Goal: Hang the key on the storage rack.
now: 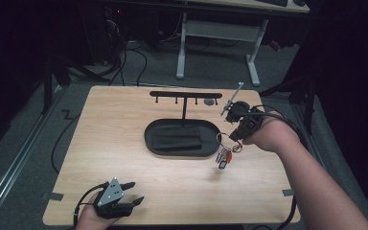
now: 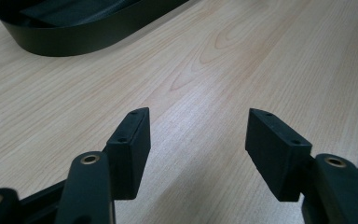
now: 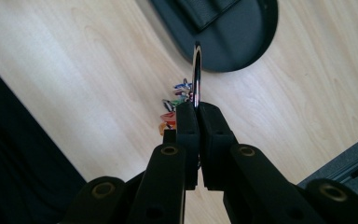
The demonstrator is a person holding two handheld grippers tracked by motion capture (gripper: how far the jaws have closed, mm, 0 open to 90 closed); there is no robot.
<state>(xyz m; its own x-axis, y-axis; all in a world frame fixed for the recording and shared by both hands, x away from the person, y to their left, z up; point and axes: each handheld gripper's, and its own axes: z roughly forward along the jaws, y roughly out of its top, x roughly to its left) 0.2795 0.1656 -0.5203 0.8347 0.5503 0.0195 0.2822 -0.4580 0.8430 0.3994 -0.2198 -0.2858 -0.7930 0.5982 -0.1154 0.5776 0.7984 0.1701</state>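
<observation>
Nearest the table's front edge, the left gripper (image 1: 133, 192) rests low over the pale wood-grain table (image 1: 124, 143), held from below by the person's left hand (image 1: 90, 216). Its grey three-cornered plate faces up, and its jaws stand spread wide with bare tabletop between them; in the left gripper view the blocky, matte black pads (image 2: 131, 140) hold nothing.

Farther back on the right, the person's right forearm reaches in diagonally from the lower right corner, the wrist bent so that the right gripper (image 1: 234, 136) points left and downward. Its jaws are pressed together on a thin, shiny metal key ring (image 3: 196, 74), which rises edge-on from between the pads in the right gripper view. A bunch of keys (image 1: 224, 157) with small coloured tags hangs from the ring, lifted above the table, just beside the right end of the tray.

Beyond them lies the oval black tray (image 1: 153, 143), smooth-walled and shallow, with a dark folded lining inside. From behind it rises a slim black T-shaped rack (image 1: 186, 95), its crossbar carrying small hooks along the underside.
</observation>
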